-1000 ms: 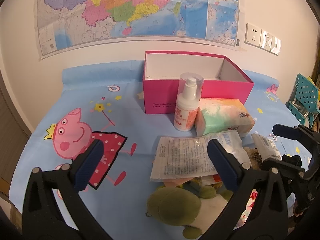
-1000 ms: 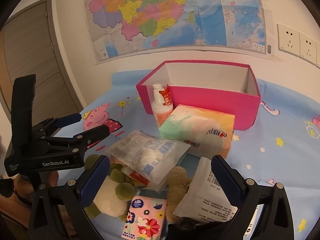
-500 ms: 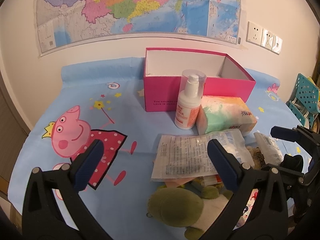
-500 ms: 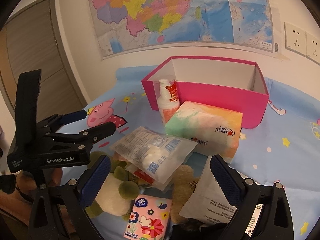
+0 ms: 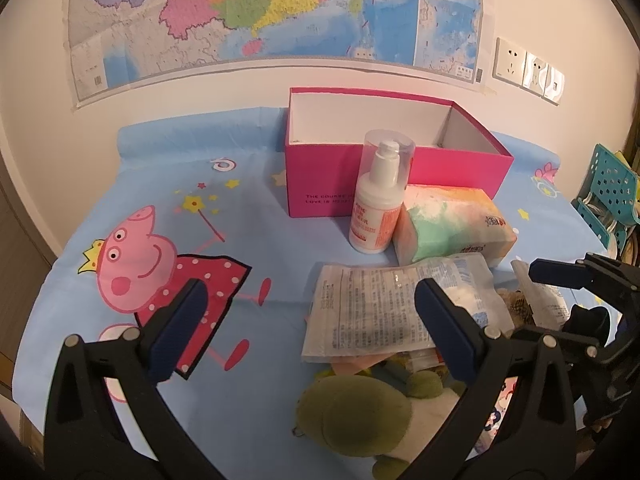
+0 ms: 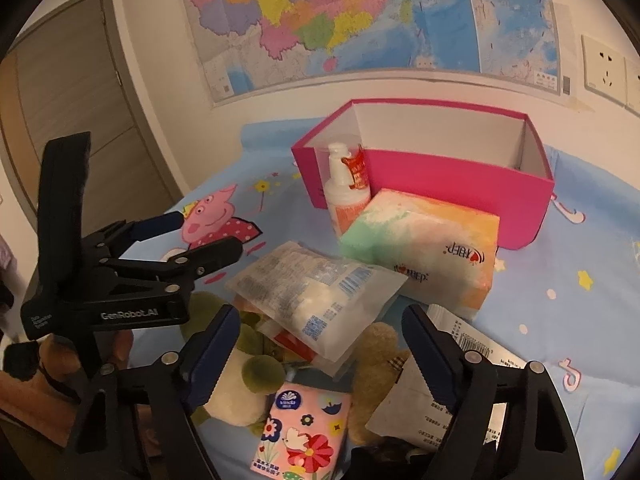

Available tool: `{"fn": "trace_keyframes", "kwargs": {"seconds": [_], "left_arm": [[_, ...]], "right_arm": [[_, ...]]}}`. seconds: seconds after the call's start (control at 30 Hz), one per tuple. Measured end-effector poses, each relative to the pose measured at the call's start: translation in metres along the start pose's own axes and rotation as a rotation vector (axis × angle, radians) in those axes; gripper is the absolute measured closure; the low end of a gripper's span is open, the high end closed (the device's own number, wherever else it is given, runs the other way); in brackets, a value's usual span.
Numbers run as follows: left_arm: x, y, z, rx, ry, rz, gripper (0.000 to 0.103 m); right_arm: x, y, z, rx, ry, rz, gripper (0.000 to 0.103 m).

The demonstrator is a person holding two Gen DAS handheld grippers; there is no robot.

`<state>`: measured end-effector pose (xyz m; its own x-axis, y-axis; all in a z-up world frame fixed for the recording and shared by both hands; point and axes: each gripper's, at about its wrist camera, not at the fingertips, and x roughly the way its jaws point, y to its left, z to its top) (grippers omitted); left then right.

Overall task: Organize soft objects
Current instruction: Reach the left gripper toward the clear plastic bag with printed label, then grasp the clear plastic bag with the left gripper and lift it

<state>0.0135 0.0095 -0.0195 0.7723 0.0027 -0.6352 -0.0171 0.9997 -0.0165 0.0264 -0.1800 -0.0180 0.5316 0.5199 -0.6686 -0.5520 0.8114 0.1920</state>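
"GenRobot.AI" on the left tongs (image 6: 132, 236); "LOVE IS" on the pink box (image 5: 320, 188)

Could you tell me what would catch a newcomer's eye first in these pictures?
Probably the open pink box at the back of the blue cartoon tablecloth, below a colourful wall map. In front lies a heap: tissue pack, clear packet and green plush toy.

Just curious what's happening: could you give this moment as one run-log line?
left gripper: open, empty | right gripper: open, jaws closing over clear plastic packet | pink cardboard box: looks empty
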Motion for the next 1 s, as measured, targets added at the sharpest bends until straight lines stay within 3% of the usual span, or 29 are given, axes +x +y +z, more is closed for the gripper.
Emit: {"fn": "trace_keyframes", "kwargs": {"seconds": [0.2, 0.33, 0.6, 0.7, 0.8, 0.93, 1.0], "left_arm": [[0.008, 0.006, -0.001, -0.012, 0.031, -0.041, 0.000], [0.018, 0.009, -0.003, -0.003, 0.087, -0.112, 0.000], [0.041, 0.008, -0.006, 0.018, 0.191, -0.251, 0.000], [0.050, 0.009, -0.009, 0.015, 0.229, -0.298, 0.000], [0.059, 0.010, -0.012, 0.007, 0.259, -0.354, 0.003], [0.069, 0.017, -0.014, -0.059, 0.298, -0.452, 0.025], [0.069, 0.019, -0.013, -0.071, 0.292, -0.452, 0.028]], "right_arm": [[0.011, -0.007, 0.000, 0.029, 0.071, -0.005, 0.024], [0.022, -0.014, 0.001, 0.064, 0.123, 0.012, 0.025], [0.038, -0.018, 0.009, 0.087, 0.143, 0.053, 0.032], [0.044, -0.023, 0.010, 0.120, 0.150, 0.075, 0.041], [0.047, -0.027, 0.010, 0.136, 0.147, 0.068, 0.058], [0.044, -0.031, 0.010, 0.147, 0.115, 0.087, 0.078], [0.042, -0.028, 0.010, 0.129, 0.106, 0.076, 0.087]]}}
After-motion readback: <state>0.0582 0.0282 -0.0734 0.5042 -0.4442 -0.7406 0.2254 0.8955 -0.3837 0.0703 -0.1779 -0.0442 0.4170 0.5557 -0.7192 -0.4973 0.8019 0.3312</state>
